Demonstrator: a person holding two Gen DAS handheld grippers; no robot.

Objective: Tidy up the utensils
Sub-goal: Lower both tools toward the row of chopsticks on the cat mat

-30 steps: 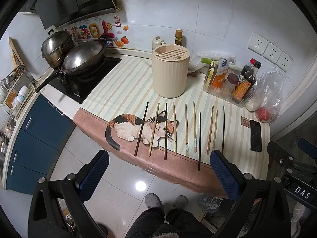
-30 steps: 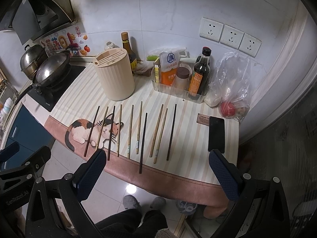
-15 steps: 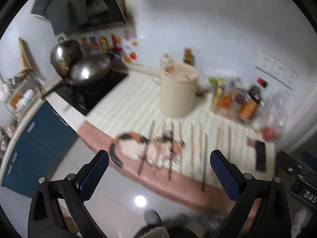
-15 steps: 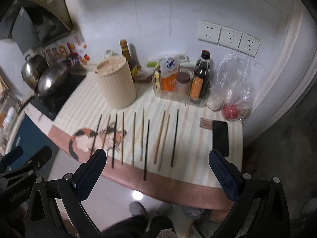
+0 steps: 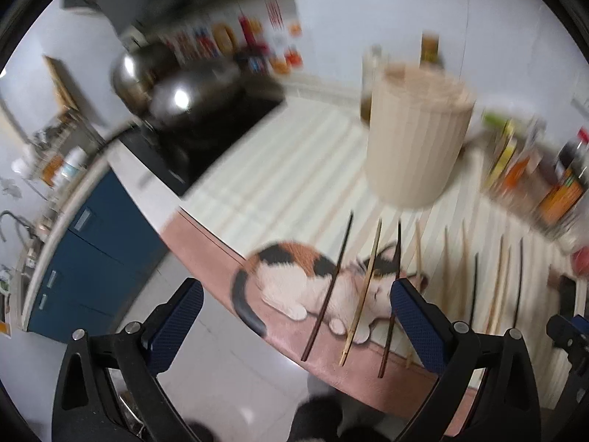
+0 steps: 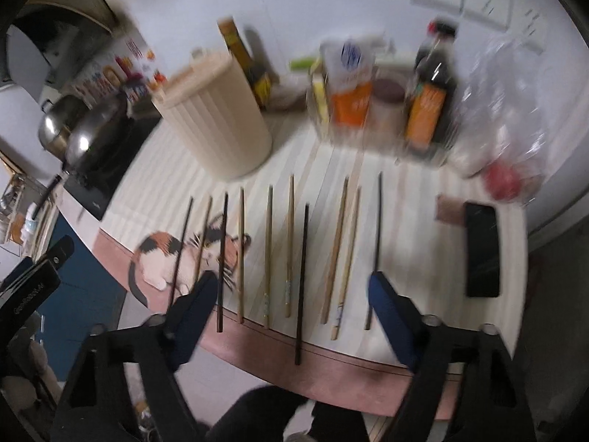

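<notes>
Several chopsticks lie side by side on the striped counter mat (image 6: 405, 228), some dark, some pale wood. A dark chopstick (image 5: 327, 291) and a pale one (image 5: 362, 293) cross the cat picture (image 5: 294, 280). A long black chopstick (image 6: 301, 280) reaches the mat's front edge. The cream ribbed utensil holder (image 5: 416, 140) (image 6: 221, 118) stands behind them. My left gripper (image 5: 294, 324) is open and empty over the mat's front left edge. My right gripper (image 6: 291, 316) is open and empty, just above the near ends of the middle chopsticks.
A wok and steel pot (image 5: 176, 88) sit on the black hob at the left. A clear tray of sauce bottles and packets (image 6: 383, 110), a plastic bag (image 6: 508, 110) and a black phone (image 6: 482, 250) are on the right. Blue cabinets (image 5: 92, 258) stand below the counter.
Both grippers have moved forward and down toward the chopsticks, and the counter looks larger. The left view has swung left toward the cat picture. Both stay open.
</notes>
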